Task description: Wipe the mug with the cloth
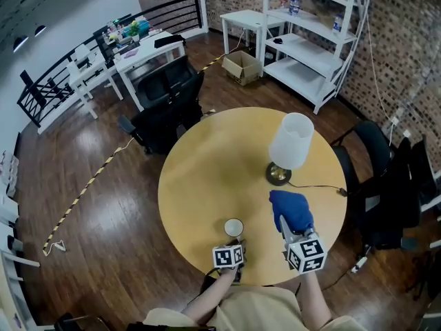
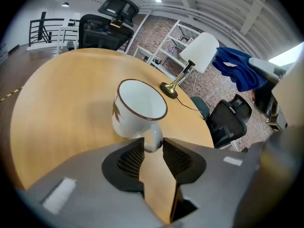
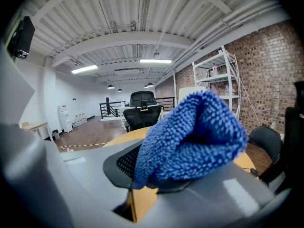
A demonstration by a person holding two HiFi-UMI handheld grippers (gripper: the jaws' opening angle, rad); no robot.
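Blue microfibre cloth [image 3: 190,137] sits bunched between the fingers of the right gripper [image 1: 288,230], which pinch it and hold it raised over the near right part of the tabletop, probably so that it can reach the mug freely. The white enamel mug with a dark rim [image 2: 137,110] stands upright close to the near edge of the round yellow wooden tabletop [image 1: 200,178], just left of the cloth. The left gripper [image 2: 153,145] has its fingers closed on the mug's handle, apparently to steady it for wiping. Cloth and mug are apart, so wiping looks not yet begun. There is one mug, one cloth, two grippers, and one white-shaded table lamp [image 1: 291,140] farther back.
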